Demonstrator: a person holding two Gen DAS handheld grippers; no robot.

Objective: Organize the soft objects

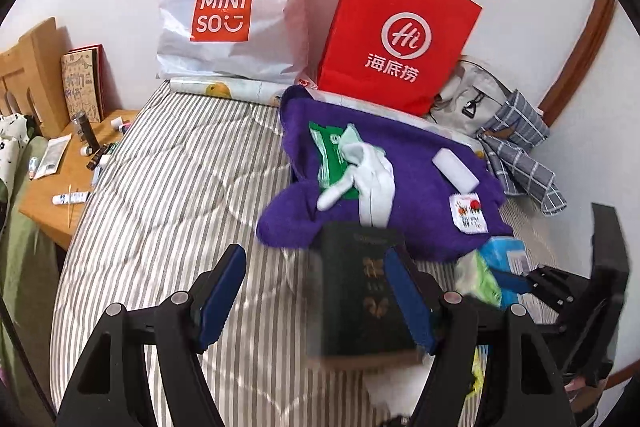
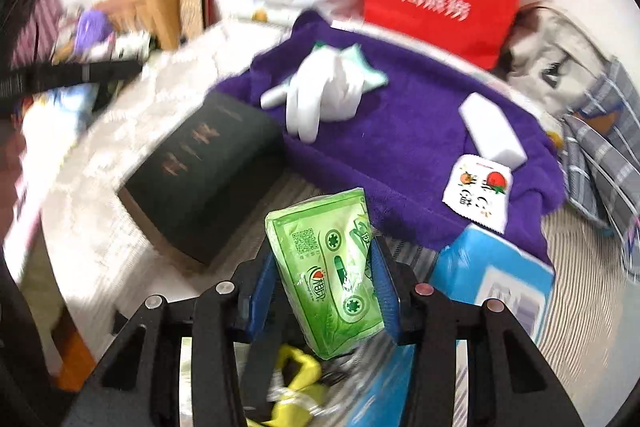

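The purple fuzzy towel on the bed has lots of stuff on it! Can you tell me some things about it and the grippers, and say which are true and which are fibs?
1. A white cloth glove lies on the purple fuzzy towel. True.
2. The right gripper is closed on a yellow banana. False: its pads press a green tissue packet.
3. The tall red paper bag stands behind the towel, against the wall. True.
4. The left gripper squeezes the dark green hardcover book. False: its jaws stand wide; the book lies on the striped bedcover.
5. A white rectangular block rests on the towel. True.
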